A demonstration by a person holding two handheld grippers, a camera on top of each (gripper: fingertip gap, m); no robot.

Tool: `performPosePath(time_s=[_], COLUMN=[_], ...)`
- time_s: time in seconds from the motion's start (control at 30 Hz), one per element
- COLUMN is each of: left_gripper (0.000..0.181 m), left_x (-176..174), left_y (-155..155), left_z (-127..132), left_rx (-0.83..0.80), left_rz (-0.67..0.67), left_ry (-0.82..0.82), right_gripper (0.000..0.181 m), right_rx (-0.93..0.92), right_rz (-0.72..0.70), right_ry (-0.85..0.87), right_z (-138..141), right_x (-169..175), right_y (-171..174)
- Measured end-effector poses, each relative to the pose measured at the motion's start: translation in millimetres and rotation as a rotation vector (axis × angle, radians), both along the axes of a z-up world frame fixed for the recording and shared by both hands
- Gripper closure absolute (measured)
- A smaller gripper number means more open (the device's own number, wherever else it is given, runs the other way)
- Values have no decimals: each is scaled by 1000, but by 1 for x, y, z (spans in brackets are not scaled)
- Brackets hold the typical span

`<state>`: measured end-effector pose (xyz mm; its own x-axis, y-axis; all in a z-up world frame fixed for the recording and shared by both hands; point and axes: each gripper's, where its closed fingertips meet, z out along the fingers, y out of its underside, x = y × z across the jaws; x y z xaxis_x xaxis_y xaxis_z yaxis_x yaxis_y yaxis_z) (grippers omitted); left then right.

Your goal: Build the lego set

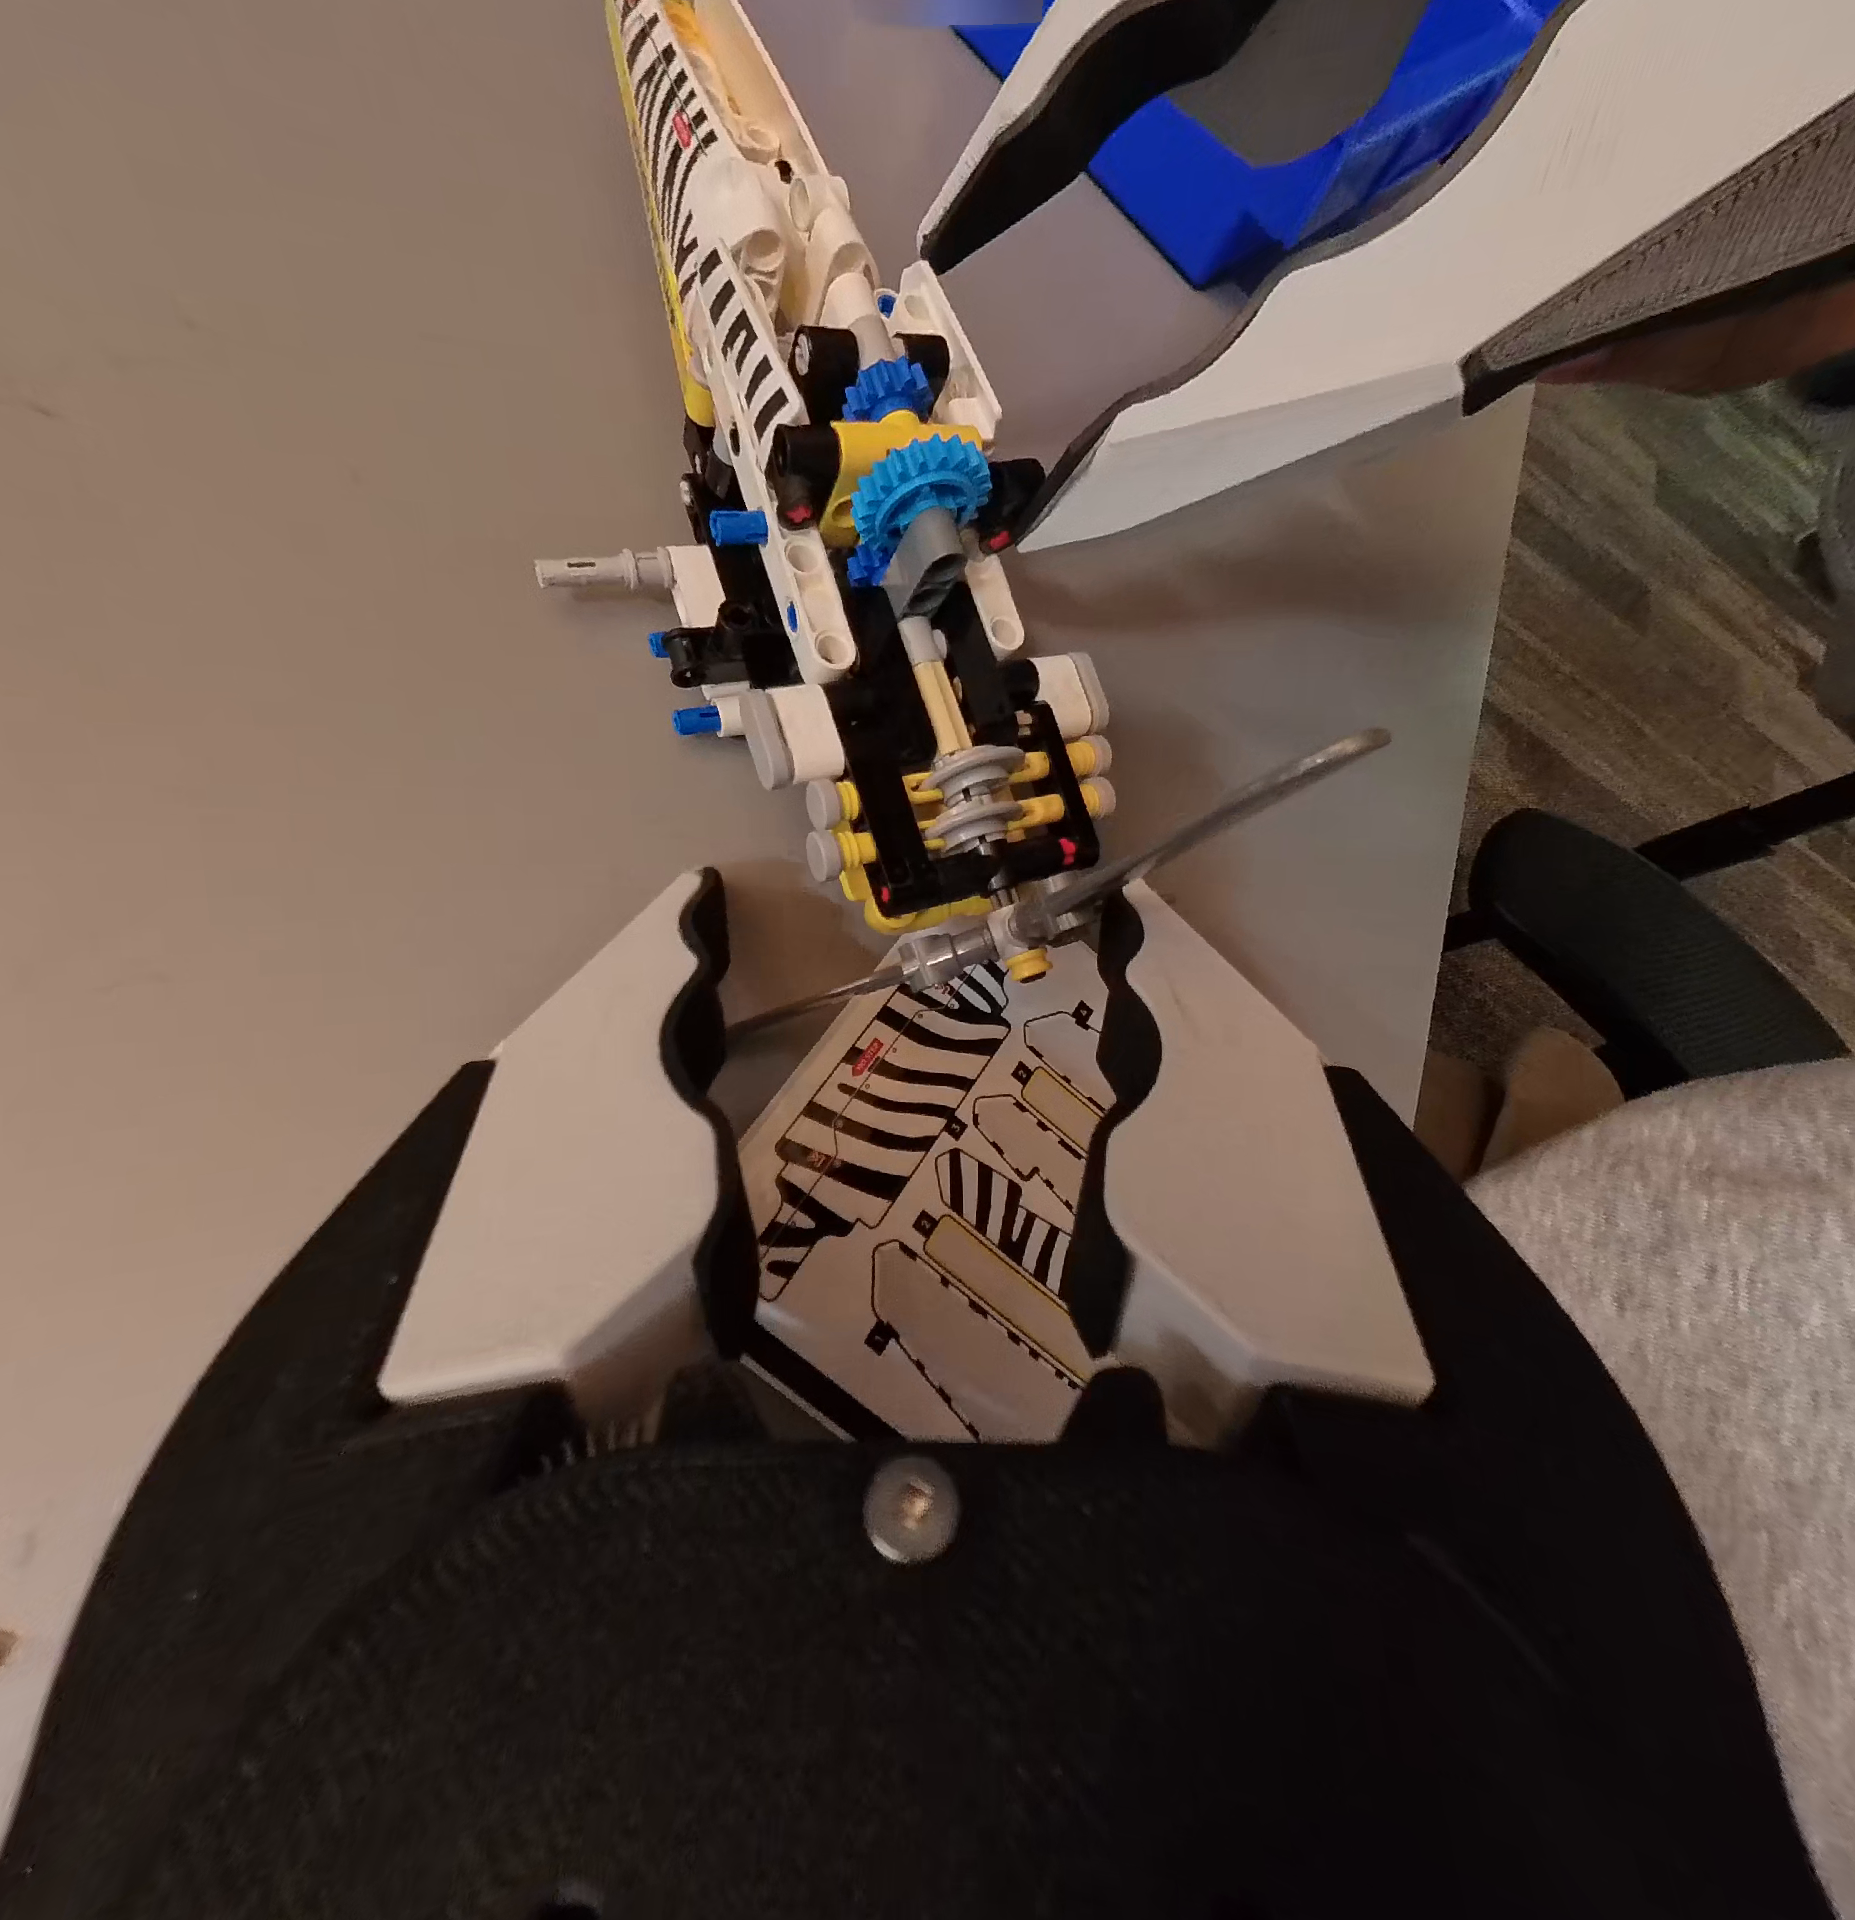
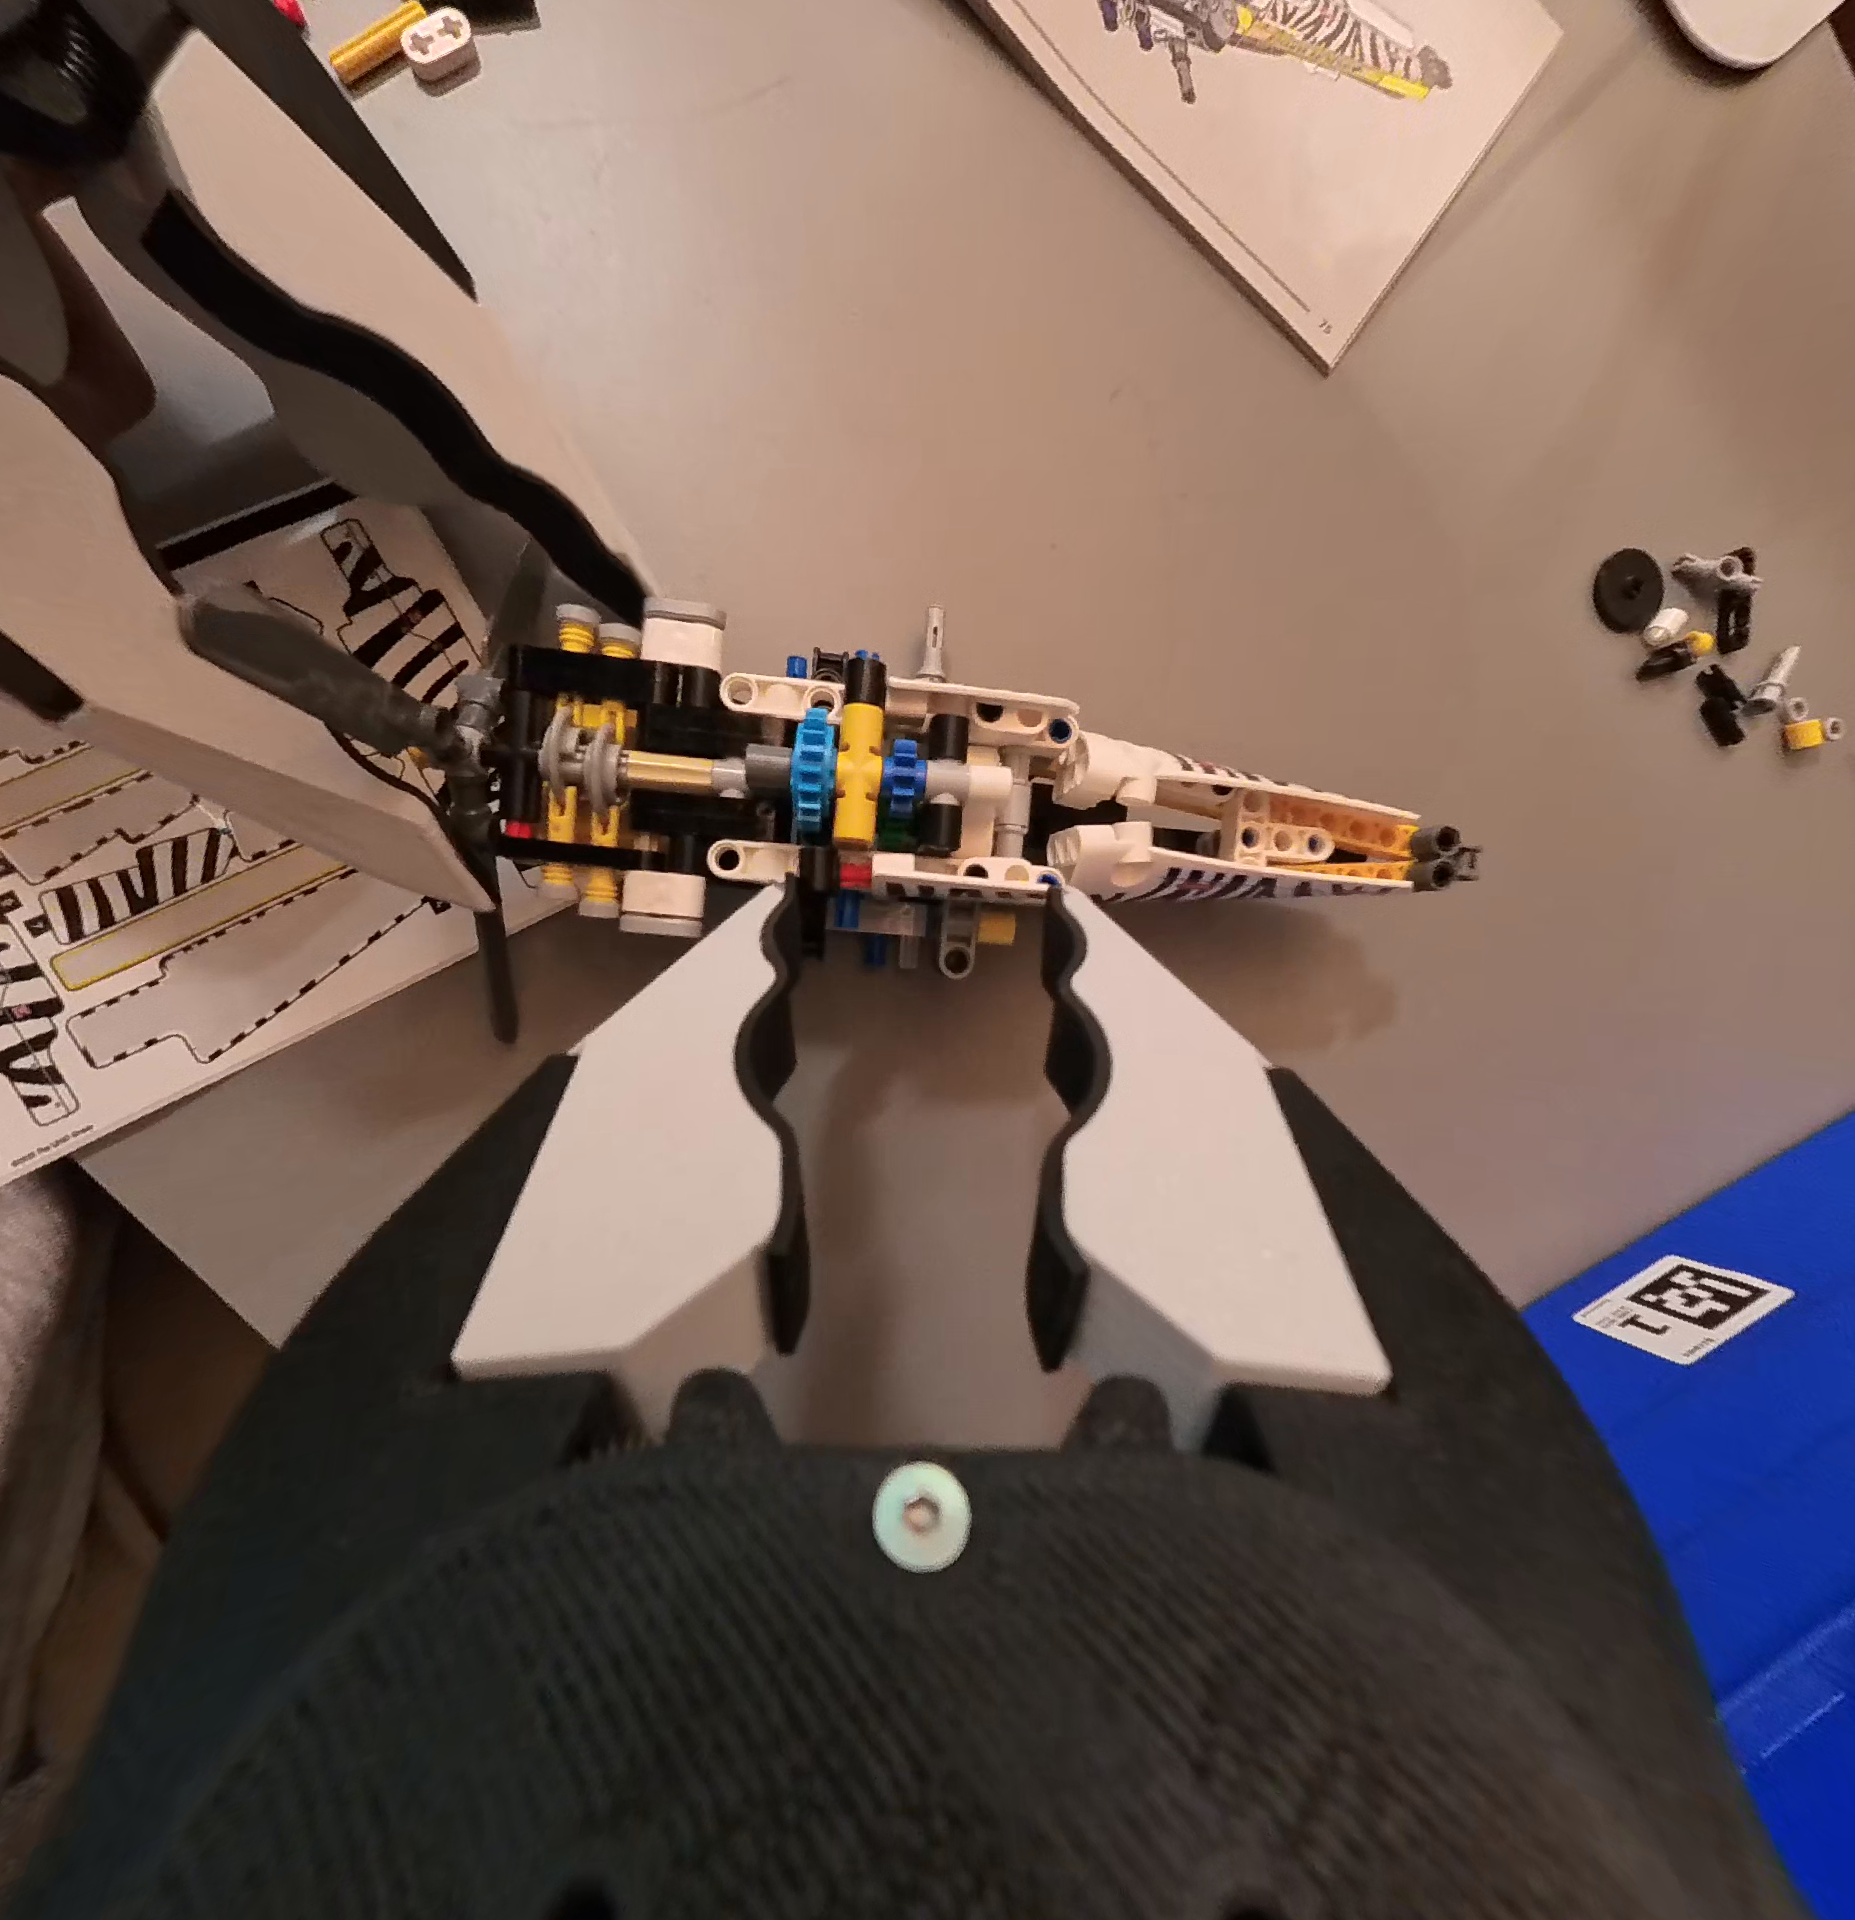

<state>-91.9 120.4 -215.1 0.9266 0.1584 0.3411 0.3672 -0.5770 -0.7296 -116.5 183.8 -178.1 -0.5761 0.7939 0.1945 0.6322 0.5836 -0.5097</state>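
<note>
The lego model [image 1: 881, 582], a long white, black and yellow plane body with zebra stripes and blue gears [image 1: 918, 488], lies on the grey table. Its grey propeller [image 1: 1016, 925] sits between the tips of my left gripper [image 1: 912, 909], which is open. My right gripper [image 2: 923, 896] is open, with its tips against the near side of the model [image 2: 902, 779] by the gears. The right gripper also shows in the left wrist view [image 1: 980, 390], straddling the gear section. The left gripper also shows in the right wrist view [image 2: 554, 738], at the propeller end.
A zebra sticker sheet [image 1: 933, 1174] lies under the left gripper, near the table's edge [image 1: 1463, 727]. An instruction booklet [image 2: 1266, 156] lies at the back. Several loose small parts [image 2: 1712, 644] lie to the right. A blue bin [image 2: 1733, 1507] stands at the near right.
</note>
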Motion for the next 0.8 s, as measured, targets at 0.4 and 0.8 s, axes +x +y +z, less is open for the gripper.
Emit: performPosePath(time_s=[0.4,0.8], left_gripper=[114,114], left_x=[-3,-4], left_y=[0,0], left_z=[-1,0], left_rx=[-6,7], left_rz=[16,16], left_ry=[-9,-29], right_gripper=[146,153], right_rx=[52,35], right_rz=[6,1], right_ry=[28,6], right_z=[3,-10], right_x=[0,23], right_y=[0,12])
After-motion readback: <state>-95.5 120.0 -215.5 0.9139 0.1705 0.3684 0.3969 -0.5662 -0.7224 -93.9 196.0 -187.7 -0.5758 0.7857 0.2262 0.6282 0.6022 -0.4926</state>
